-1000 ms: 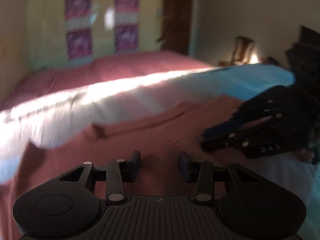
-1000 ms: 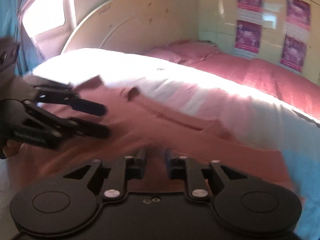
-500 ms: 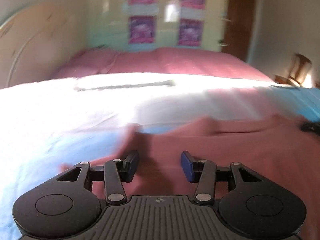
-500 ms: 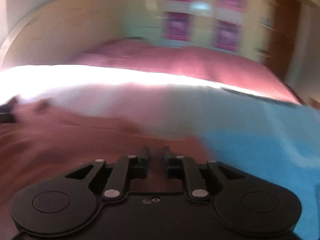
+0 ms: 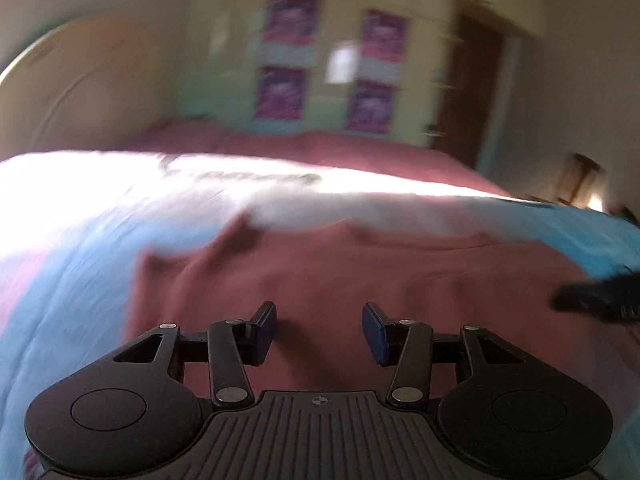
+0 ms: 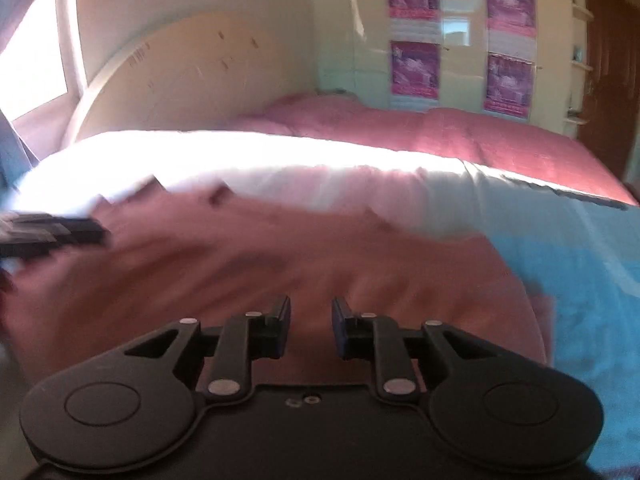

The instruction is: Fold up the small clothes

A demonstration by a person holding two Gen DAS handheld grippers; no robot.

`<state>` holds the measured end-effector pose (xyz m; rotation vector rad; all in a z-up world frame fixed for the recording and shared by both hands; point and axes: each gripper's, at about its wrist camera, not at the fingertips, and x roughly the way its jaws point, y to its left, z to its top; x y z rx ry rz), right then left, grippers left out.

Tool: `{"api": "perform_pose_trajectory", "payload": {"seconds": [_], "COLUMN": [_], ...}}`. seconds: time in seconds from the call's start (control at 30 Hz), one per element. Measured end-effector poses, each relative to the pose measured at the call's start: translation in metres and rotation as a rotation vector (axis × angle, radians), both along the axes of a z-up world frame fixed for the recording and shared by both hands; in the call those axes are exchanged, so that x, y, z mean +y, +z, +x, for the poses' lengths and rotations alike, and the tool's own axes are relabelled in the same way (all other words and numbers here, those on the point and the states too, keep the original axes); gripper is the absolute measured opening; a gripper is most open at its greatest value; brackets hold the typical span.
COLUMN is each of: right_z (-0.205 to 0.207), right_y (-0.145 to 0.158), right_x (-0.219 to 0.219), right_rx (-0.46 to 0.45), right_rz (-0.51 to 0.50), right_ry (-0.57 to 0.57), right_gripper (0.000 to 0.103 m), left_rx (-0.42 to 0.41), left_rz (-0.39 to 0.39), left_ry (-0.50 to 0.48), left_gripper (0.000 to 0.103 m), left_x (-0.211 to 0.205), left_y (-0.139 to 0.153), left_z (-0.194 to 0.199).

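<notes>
Two grippers work over one garment. At the bottom centre of the left wrist view, the left gripper (image 5: pixel 319 330) has its jaws standing apart with nothing clamped; only cloth shows in the gap beyond them. At the bottom centre of the right wrist view, the right gripper (image 6: pixel 311 327) has a narrower gap, and its jaws are opening; no fold of cloth appears pinched between them.

The task item, a reddish-brown garment (image 5: pixel 360 276), lies spread across the middle of both frames. It rests on a light blue bedcover (image 5: pixel 72 280), which shows at lower left in the left view and at right in the right view. Its far edge is ragged and bunched near the bright sunlit band across the upper middle of each frame. Each gripper also appears at the edge of the other's frame, dark and blurred.

Behind the bed, a pink blanket (image 6: pixel 460 136) and a wall with purple posters (image 6: pixel 414 68) fill the upper frame.

Risks, as judged from this position:
- Both frames are blurred. A grasp on such a view may catch the bedcover together with the garment.
- Bunched far edges may fold crooked unless smoothed first.
- Neither gripper holds the cloth, so it can sag or shift before the next pinch.
</notes>
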<state>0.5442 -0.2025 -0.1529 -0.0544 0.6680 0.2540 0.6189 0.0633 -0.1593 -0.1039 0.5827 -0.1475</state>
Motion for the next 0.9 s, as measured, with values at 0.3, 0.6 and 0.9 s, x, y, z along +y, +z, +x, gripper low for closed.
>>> {"api": "perform_pose_trajectory", "payload": {"seconds": [0.3,0.6,0.9], "right_z": [-0.013,-0.022,-0.037], "right_y": [0.023,0.001,0.002], "right_x": [-0.009,0.054,-0.032], "right_rx": [-0.026,0.011,0.036], "right_rz": [0.090,-0.005,0.029], "right_ry": [-0.102,0.038,-0.158], "right_gripper": [0.028,0.031,0.040], "left_rx": [-0.033,0.023,0.046], "left_rz": [-0.061,0.068,0.033], "left_ry": [-0.019,-0.148,0.011], "left_gripper": [0.047,0.073,0.073], "left_x": [-0.015,-0.071,-0.003], "left_y": [0.014,-0.004,-0.006], "left_z": [-0.025,-0.019,-0.043]}}
